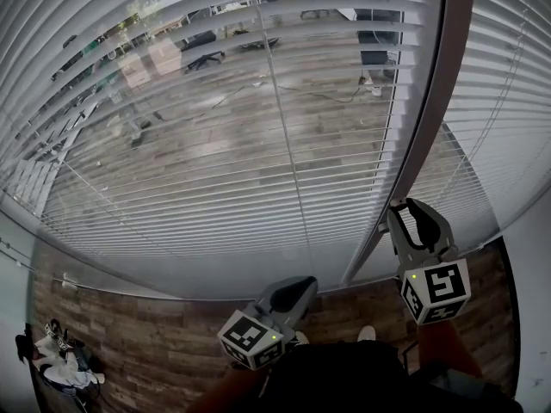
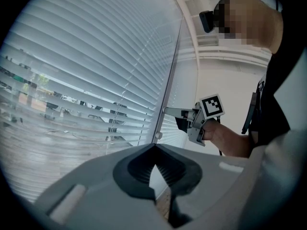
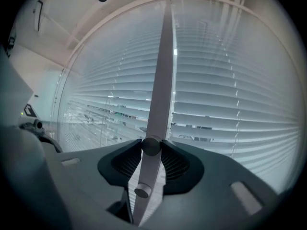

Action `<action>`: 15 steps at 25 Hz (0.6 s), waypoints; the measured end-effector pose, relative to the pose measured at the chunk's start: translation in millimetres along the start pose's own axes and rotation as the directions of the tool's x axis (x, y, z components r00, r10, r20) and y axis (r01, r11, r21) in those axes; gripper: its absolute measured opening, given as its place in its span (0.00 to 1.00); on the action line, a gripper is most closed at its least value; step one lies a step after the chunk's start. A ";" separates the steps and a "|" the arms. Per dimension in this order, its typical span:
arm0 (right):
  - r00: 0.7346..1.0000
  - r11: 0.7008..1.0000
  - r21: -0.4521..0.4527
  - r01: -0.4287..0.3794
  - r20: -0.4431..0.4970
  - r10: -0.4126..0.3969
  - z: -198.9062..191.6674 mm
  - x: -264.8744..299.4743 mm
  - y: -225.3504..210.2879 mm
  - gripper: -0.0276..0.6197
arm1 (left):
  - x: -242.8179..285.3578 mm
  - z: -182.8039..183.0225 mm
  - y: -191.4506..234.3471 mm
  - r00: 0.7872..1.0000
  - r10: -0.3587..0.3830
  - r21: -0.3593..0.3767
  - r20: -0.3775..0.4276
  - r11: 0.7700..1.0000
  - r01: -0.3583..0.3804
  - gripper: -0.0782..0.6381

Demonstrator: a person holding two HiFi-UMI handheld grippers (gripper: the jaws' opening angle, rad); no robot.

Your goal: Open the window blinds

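One set of white window blinds hangs straight ahead and fills most of the head view. Its slats are horizontal, and office chairs show through the gaps between them. The tilt wand hangs in front of the slats, right of centre. Jaws of the right gripper are clamped on the wand toward its lower end, one pad against each side, and the wand runs up between them. Jaws of the left gripper are together with the tips touching and nothing between them. It is held low, left of the wand and clear of the slats. A wood-plank floor lies below.
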State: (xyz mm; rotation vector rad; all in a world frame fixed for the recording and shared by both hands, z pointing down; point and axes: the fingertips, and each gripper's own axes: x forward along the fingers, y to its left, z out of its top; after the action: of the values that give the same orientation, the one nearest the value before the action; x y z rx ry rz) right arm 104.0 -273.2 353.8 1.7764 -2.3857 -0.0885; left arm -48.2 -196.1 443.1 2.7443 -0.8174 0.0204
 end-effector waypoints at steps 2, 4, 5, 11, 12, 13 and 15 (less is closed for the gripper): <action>1.000 0.995 -0.099 0.017 -0.015 -0.018 1.7 0.1 1.2 0.27 | -0.2 -0.4 -0.5 1.000 -0.002 -0.002 0.001 1.000 0.002 0.11; 0.999 0.981 -0.189 0.037 -0.027 -0.043 5.9 0.9 3.8 0.27 | 0.0 1.4 -0.7 1.000 0.000 -0.002 0.000 1.000 0.000 0.11; 0.998 0.973 -0.225 0.048 -0.030 -0.056 6.8 1.2 5.4 0.27 | 0.3 2.7 -1.0 1.000 0.001 -0.003 0.000 1.000 -0.001 0.11; 0.992 0.882 -0.463 0.088 -0.045 -0.122 0.0 1.0 9.0 0.27 | -1.0 -1.7 0.0 1.000 -0.001 0.002 -0.010 1.000 0.001 0.11; 0.990 0.864 -0.496 0.088 -0.054 -0.131 -0.5 1.2 9.7 0.27 | -1.2 -1.0 0.9 1.000 0.000 0.004 -0.011 1.000 0.001 0.11; 0.989 0.847 -0.524 0.087 -0.059 -0.138 -1.1 1.6 10.3 0.27 | -1.4 -0.2 1.6 1.000 0.001 0.006 -0.012 1.000 0.000 0.11; 0.987 0.817 -0.570 0.089 -0.062 -0.151 -2.4 2.1 10.4 0.27 | -1.0 0.8 1.6 1.000 0.001 0.006 -0.013 1.000 -0.001 0.11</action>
State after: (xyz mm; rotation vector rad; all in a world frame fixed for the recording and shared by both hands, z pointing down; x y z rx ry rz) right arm 93.9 -272.1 357.9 1.5796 -1.8886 -0.6359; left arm -49.9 -197.1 442.6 2.7466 -0.8170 0.0418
